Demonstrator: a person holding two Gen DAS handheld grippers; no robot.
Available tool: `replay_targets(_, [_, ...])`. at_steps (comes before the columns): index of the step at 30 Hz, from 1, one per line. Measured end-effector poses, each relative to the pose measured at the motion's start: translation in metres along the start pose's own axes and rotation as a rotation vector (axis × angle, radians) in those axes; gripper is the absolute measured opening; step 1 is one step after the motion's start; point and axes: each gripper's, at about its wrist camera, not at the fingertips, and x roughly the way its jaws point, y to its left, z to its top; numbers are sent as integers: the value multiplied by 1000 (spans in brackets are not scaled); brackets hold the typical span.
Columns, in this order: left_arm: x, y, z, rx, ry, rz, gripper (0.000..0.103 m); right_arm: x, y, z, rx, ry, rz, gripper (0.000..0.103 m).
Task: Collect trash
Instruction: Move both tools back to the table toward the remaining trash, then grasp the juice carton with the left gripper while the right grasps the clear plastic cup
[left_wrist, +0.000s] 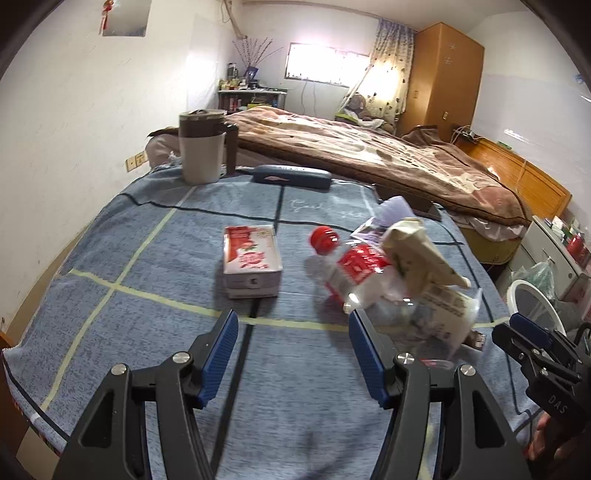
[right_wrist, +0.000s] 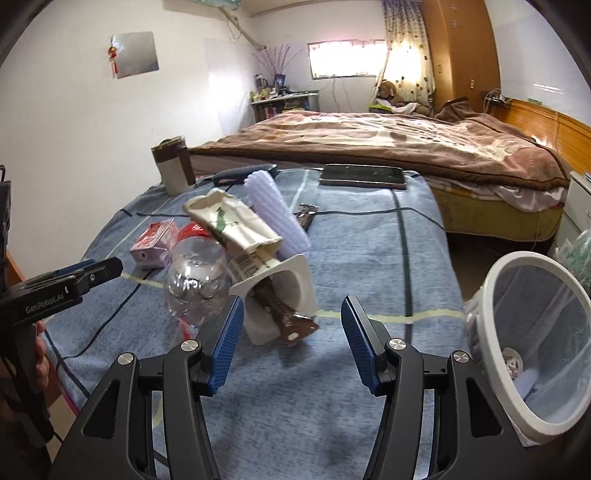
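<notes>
Nearest, the left gripper (left_wrist: 293, 332) hangs with jaws apart and nothing between them. The right gripper (right_wrist: 291, 321) is likewise spread and empty-handed, just short of the trash pile (right_wrist: 240, 254). That pile, a clear bottle (left_wrist: 351, 269) with a red cap, a crumpled carton (right_wrist: 229, 221) and a white cup (right_wrist: 291, 284), lies on the blue blanket (left_wrist: 166, 295). Left of the pile sits a small pink box (left_wrist: 251, 262). Right of the pile stands a white-rimmed bin (right_wrist: 532, 332). Beyond the pile lies a phone (right_wrist: 362, 176).

Wrist views, near, bedward (shared bottle (left_wrist: 354, 269))
</notes>
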Motion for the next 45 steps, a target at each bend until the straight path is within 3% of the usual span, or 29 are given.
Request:
replay_targets(5, [8,12,1,-8,16,6,65,4,11,3,-7,18,28,57])
replay_targets(12, [19,27,7,-4,22,22,66,15,40,-13,11,136,192,57])
replay_targets(20, [33,49,17,-51,45,0,70,32,61,-18,23,180,165,57])
replay_targets(32, [66,44,37,-60,84,-28,74,41,64,-19,4,205,97,56])
replay_targets(37, [82,37,44,-45,114,-16,74,40,62,-20,-3,200,95,35])
replay_targets(45, [95,37,45,-55,117,27,73,39,55,-20,18,183,91,34])
